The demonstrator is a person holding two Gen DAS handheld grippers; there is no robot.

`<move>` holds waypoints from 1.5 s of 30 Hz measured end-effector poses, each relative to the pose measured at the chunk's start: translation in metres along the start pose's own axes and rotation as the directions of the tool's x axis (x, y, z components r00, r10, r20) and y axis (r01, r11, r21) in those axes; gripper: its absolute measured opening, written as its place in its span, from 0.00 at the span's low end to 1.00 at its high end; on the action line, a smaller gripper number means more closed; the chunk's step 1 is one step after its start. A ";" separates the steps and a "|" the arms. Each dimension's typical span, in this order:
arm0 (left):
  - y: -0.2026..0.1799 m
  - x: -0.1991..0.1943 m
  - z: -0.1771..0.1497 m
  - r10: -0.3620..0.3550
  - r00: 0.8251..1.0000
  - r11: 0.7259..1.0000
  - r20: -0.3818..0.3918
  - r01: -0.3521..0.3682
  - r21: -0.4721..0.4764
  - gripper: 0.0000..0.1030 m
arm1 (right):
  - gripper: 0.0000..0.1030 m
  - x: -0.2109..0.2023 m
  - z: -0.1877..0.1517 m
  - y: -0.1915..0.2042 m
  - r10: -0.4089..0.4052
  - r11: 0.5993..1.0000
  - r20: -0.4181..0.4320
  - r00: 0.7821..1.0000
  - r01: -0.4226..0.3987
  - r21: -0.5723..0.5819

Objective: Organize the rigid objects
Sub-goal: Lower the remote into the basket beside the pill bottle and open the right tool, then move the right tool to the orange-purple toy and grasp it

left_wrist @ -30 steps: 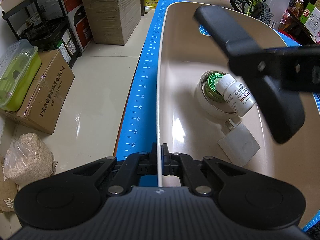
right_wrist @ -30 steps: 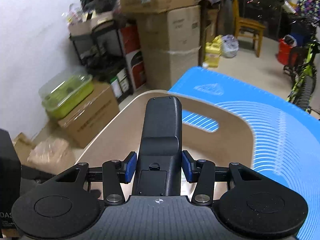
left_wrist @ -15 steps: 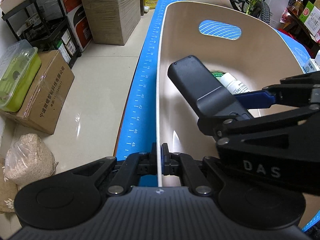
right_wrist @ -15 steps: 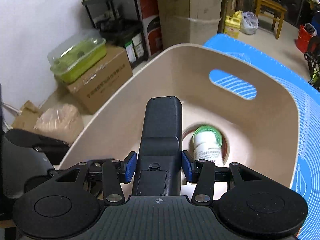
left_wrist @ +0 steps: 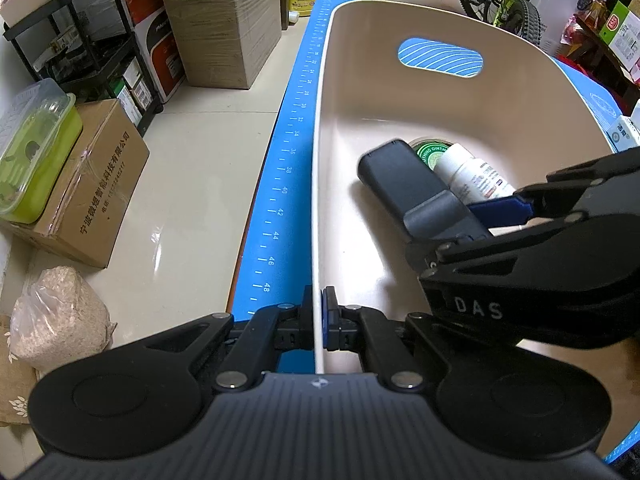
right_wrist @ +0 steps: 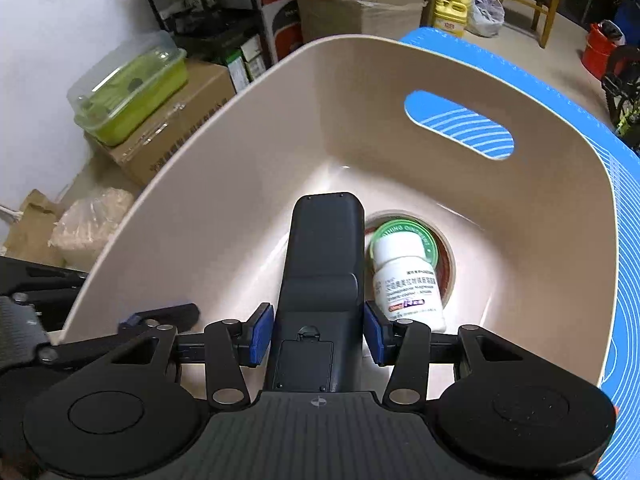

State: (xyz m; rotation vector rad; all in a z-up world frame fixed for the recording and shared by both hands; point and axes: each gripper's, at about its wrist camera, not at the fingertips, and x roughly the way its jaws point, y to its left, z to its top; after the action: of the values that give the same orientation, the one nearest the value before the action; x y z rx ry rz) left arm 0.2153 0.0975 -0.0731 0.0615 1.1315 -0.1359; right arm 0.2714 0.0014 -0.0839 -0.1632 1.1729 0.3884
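A blue mat [left_wrist: 280,200] is spread over the desk, and on it a large beige bin [left_wrist: 460,120] with a handle slot in its far wall is stood. The bin's near left rim is pinched by the left hand-held gripper [left_wrist: 319,316], whose blue pads are closed tightly on the thin wall. The right hand-held gripper [right_wrist: 318,330] is lowered inside the bin, and a black remote [right_wrist: 320,280] is seen between its blue pads; the pads sit right at the remote's sides, though whether they press on it cannot be told. The remote is pointed toward the far wall, low over the bin floor. Just beside it, on its right, a white bottle [right_wrist: 408,280] is lain across a roll of tape [right_wrist: 446,264], and a green tin [right_wrist: 420,236] is seated within the roll.
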 end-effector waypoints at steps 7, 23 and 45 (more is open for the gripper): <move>0.000 0.000 0.000 0.000 1.000 1.000 0.000 0.000 -0.001 0.04 | 0.52 0.008 -0.003 0.002 -0.035 0.999 -0.016 0.999 0.034 -0.014; 0.001 0.000 0.000 -0.001 1.000 1.000 0.000 0.001 -0.001 0.04 | 0.72 0.014 -0.002 0.004 -0.073 0.997 -0.044 0.996 0.073 -0.013; 0.001 0.000 0.000 0.001 1.000 1.000 0.000 -0.001 -0.001 0.04 | 0.80 -0.066 -0.022 -0.034 0.072 0.992 0.059 0.996 -0.078 0.100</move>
State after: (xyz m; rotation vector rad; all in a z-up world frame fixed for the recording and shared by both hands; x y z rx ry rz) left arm 0.2152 0.0988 -0.0727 0.0611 1.1318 -0.1343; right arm 0.2438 -0.0508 -0.0344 -0.0194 1.1440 0.3961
